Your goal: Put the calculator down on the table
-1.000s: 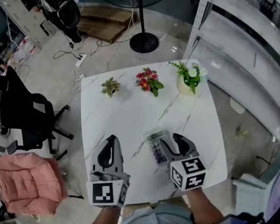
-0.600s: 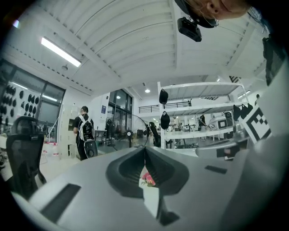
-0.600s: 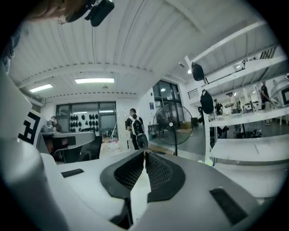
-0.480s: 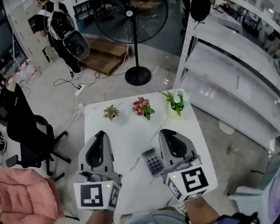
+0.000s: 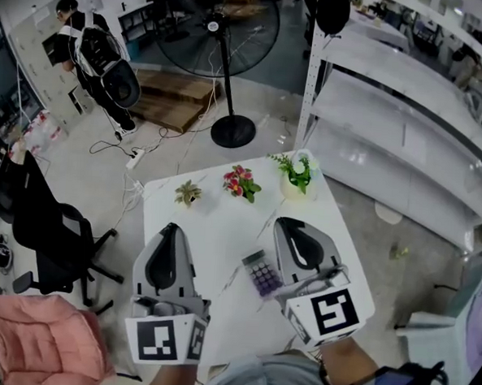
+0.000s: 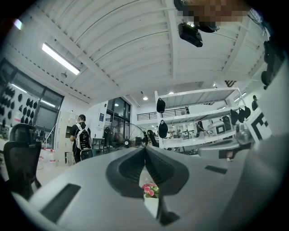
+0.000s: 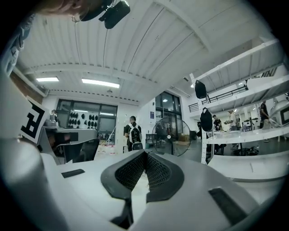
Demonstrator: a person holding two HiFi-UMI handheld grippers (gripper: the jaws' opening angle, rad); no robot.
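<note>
Calculator (image 5: 262, 273): one, flat on table (image 5: 214, 227), between the grippers, held by neither | left gripper (image 5: 171, 228): jaws pressed together, empty | right gripper (image 5: 289, 224): jaws pressed together, empty | potted plants (image 5: 189, 193) (image 5: 241, 183) (image 5: 295, 173): three, along far edge

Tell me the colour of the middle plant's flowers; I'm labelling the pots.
Red and pink flowers above green leaves, clearest in the head view.

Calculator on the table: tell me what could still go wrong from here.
1. The shut right gripper hangs close by the calculator; a careless swing could shove it across the table.
2. Three small potted plants stand along the far edge; reaching forward could tip one.
</note>
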